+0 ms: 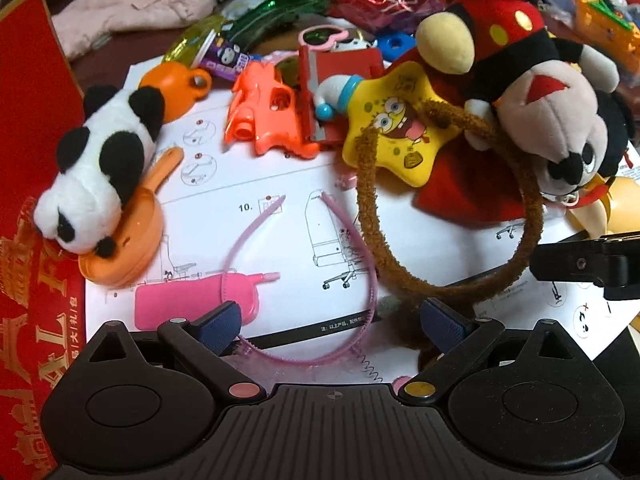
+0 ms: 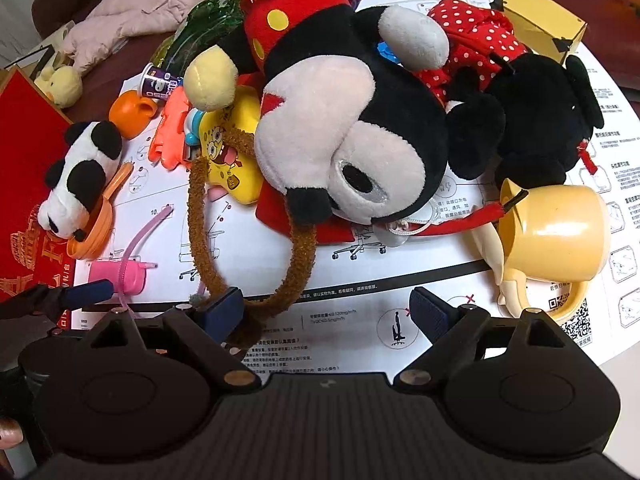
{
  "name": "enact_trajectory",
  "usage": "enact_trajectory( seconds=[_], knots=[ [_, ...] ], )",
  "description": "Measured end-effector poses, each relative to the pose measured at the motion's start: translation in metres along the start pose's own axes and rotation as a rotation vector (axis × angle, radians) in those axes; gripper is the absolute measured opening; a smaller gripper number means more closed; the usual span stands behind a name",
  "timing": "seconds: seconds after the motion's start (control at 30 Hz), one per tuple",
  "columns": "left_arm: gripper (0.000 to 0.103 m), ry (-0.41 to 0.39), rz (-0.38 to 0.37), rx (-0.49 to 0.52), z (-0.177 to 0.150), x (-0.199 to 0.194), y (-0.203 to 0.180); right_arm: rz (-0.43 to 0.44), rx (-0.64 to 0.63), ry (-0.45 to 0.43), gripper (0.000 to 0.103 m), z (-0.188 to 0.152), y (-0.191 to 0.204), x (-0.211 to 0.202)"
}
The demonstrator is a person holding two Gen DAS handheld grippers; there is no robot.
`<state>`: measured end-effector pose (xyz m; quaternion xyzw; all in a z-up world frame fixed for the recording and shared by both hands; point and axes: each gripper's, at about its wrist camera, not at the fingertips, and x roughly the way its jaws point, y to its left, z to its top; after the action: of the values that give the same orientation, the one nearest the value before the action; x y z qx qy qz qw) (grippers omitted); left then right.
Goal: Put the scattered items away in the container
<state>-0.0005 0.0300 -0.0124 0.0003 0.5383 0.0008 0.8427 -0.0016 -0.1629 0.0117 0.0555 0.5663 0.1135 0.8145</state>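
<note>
Far left: red box point(image 1: 28, 128) standing beside the paper sheet point(image 1: 280, 184). Panda point(image 1: 96, 172) lying on orange pan point(image 1: 128, 240), touching. Pink phone point(image 1: 192, 304) just below pan. Pink band point(image 1: 360, 240) lying w/ its curve between left gripper point(image 1: 332, 322) fingers, jaws standing wide apart, gripping nothing. Orange gun point(image 1: 264, 116) & star point(image 1: 396, 128) sitting mid-sheet. Brown band point(image 2: 208, 216) passing under mouse point(image 2: 344, 120); right gripper point(image 2: 328, 312) jaws also spread, left pad touching brown band, not clamping. Far right: yellow cup point(image 2: 560, 232) lying tipped on its side.
</note>
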Motion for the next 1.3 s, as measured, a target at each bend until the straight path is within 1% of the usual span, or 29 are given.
enact_trajectory(
  seconds=[0.1,0.23,0.37,0.4,0.53,0.6,0.73,0.83,0.9,0.97,1.0,1.03,1.07,1.1,1.17,1.23,1.3],
  knots=[
    [0.103,-0.005,0.018,0.025,0.001,0.001,-0.002,0.001,-0.001,0.005,0.092,0.001,0.001,0.002],
    [0.103,0.009,0.006,0.027,0.004,0.005,-0.003,0.0,-0.012,0.005,0.09,0.001,0.004,0.004],
    [0.103,0.014,0.046,0.046,0.004,0.009,-0.003,0.002,-0.01,0.009,0.088,0.001,0.003,0.007],
    [0.103,0.013,0.047,0.045,0.004,0.009,-0.003,0.002,-0.008,0.01,0.088,0.001,0.002,0.007],
    [0.103,-0.002,0.001,0.003,0.009,0.007,0.007,0.001,0.002,0.003,0.085,0.002,-0.001,0.008],
    [0.103,-0.009,-0.009,-0.01,0.013,0.007,0.01,0.002,0.006,0.0,0.084,0.004,-0.002,0.008],
    [0.103,-0.022,-0.017,-0.001,0.019,0.008,0.006,0.016,0.003,-0.011,0.082,0.009,0.0,0.011],
    [0.101,-0.023,-0.018,0.018,0.024,0.014,-0.001,0.026,-0.008,-0.02,0.073,0.011,0.001,0.016],
    [0.099,-0.024,-0.01,0.029,0.029,0.019,-0.006,0.024,-0.02,-0.022,0.057,0.011,-0.001,0.02],
    [0.096,-0.024,-0.006,0.036,0.035,0.024,-0.009,0.026,-0.018,-0.021,0.051,0.01,-0.005,0.023],
    [0.095,-0.024,-0.005,0.04,0.037,0.026,-0.011,0.031,-0.012,-0.02,0.045,0.009,-0.009,0.024],
    [0.09,-0.024,-0.005,0.048,0.039,0.028,-0.014,0.035,-0.006,-0.02,0.04,0.008,-0.012,0.025],
    [0.086,-0.021,-0.003,0.057,0.042,0.03,-0.016,0.039,0.0,-0.016,0.03,0.008,-0.016,0.027],
    [0.085,-0.014,0.001,0.067,0.043,0.033,-0.019,0.038,0.004,-0.01,0.023,0.007,-0.02,0.028],
    [0.082,-0.004,0.006,0.085,0.045,0.035,-0.024,0.039,0.021,0.001,0.023,0.005,-0.026,0.032],
    [0.082,-0.001,0.003,0.098,0.043,0.035,-0.027,0.045,0.037,0.013,0.023,0.004,-0.031,0.034],
    [0.078,0.0,0.004,0.105,0.04,0.034,-0.028,0.047,0.039,0.019,0.023,0.003,-0.033,0.036]
  ],
)
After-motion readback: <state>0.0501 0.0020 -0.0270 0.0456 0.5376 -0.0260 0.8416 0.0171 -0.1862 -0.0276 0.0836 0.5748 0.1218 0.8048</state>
